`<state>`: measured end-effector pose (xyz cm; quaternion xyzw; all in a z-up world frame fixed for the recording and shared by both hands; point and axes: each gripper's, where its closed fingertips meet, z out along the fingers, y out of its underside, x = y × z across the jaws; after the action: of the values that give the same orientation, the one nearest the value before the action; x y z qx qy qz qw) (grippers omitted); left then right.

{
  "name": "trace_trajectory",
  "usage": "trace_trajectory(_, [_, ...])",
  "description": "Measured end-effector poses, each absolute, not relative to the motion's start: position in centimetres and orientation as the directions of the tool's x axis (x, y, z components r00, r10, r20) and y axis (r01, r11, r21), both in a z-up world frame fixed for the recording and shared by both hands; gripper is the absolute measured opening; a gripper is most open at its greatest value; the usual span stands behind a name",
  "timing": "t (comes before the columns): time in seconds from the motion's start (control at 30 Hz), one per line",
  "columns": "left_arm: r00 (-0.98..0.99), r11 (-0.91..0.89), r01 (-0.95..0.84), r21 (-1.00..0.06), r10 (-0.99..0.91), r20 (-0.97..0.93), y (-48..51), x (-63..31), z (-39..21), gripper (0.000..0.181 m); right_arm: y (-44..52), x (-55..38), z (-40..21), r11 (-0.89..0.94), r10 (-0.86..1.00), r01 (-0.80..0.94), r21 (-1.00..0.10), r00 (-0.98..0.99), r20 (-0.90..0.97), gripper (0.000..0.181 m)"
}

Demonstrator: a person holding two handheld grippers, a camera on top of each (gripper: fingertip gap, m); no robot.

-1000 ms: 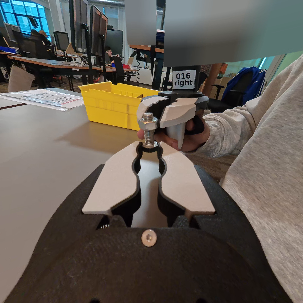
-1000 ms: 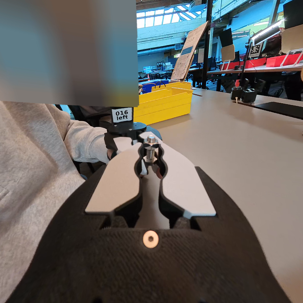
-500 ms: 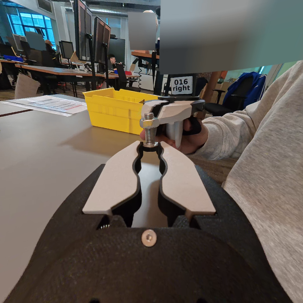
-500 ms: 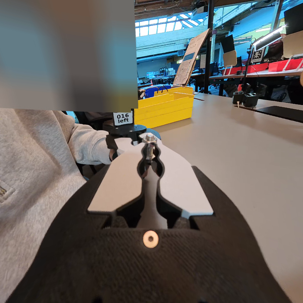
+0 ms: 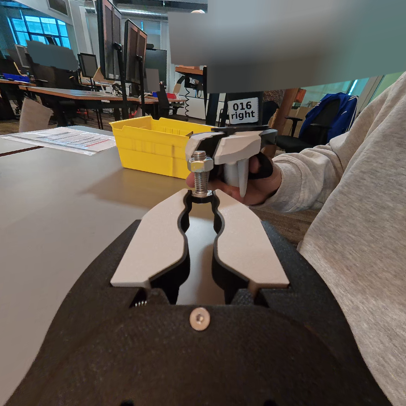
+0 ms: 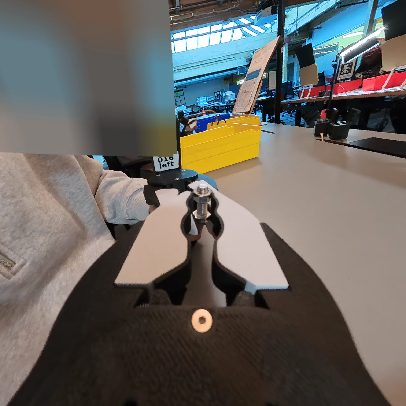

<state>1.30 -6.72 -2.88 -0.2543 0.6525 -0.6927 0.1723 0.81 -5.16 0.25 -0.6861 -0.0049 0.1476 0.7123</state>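
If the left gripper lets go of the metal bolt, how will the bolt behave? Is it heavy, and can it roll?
The bolt looks like solid steel, so probably stiff and heavy for its size. The right gripper pinches only the nut, so the bolt would likely hang from it. Loose on the table, its round shank could roll.

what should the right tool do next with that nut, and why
Probably turn the nut further down the bolt. The right tool grips the nut near the top of the thread, the left tool clamps the bolt's head, and much bare thread shows between them.
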Motion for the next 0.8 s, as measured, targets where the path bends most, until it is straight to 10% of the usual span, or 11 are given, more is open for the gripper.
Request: trace_trajectory(0.8, [-0.811,-0.101,-0.093,-0.991,-0.569,0.134,-6.8,1.3,-2.8,0.018,-5.1,1.2,0.1,0.011,0.197,-0.21,-0.978,0.959,-0.204,0.021])
